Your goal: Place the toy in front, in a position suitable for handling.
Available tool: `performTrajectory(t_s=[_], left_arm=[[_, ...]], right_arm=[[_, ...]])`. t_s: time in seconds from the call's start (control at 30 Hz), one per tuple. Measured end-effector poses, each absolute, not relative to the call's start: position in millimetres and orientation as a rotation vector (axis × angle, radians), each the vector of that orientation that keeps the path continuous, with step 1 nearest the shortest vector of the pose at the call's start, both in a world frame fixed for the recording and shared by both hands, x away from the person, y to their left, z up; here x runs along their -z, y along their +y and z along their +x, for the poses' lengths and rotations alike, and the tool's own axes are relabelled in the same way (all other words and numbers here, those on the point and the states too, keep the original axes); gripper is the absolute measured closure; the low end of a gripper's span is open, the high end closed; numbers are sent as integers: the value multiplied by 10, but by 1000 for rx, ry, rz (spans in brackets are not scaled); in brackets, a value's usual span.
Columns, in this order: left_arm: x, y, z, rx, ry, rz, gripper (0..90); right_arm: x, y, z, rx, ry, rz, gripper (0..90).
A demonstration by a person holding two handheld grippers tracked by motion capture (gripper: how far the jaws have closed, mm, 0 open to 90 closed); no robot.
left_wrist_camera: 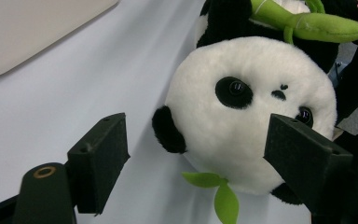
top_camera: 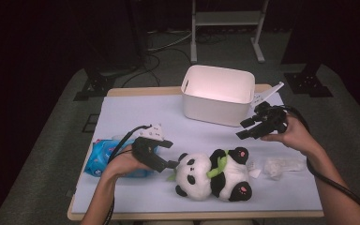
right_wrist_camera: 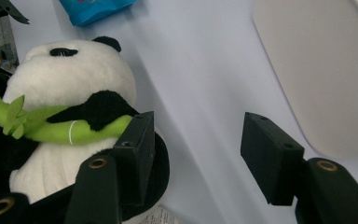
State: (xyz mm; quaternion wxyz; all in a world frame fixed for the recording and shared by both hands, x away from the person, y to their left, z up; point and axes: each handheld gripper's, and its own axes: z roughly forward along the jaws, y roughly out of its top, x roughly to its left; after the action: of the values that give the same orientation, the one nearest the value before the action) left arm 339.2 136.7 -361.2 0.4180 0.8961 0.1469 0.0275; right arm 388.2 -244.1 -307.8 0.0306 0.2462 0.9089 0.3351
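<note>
A black-and-white panda plush point(top_camera: 211, 174) lies on the pale table, holding a green bamboo stalk point(top_camera: 219, 165). My left gripper point(top_camera: 169, 153) is just left of its head, jaws open. In the left gripper view the panda's head point(left_wrist_camera: 242, 121) sits just ahead of the open jaws of this gripper point(left_wrist_camera: 200, 151), nearer the right one, and the pads do not press on it. My right gripper point(top_camera: 243, 129) hovers above the table, right of the white bin, open and empty. In the right gripper view the panda point(right_wrist_camera: 65, 88) lies left of the open right gripper point(right_wrist_camera: 196, 154).
A white plastic bin point(top_camera: 218, 110) stands at the back middle of the table. A blue packet point(top_camera: 98, 159) lies under my left hand. A clear crumpled wrapper point(top_camera: 281, 166) lies right of the panda. A white tag point(top_camera: 268, 93) leans beside the bin.
</note>
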Motion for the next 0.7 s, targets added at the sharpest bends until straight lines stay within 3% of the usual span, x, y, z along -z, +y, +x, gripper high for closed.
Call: performTrajectory(t_s=[0.7], left_arm=[[3595, 1470, 3439, -79, 399, 2237, 152]], right_arm=[[2967, -2291, 3985, -1012, 2816, 706, 436]])
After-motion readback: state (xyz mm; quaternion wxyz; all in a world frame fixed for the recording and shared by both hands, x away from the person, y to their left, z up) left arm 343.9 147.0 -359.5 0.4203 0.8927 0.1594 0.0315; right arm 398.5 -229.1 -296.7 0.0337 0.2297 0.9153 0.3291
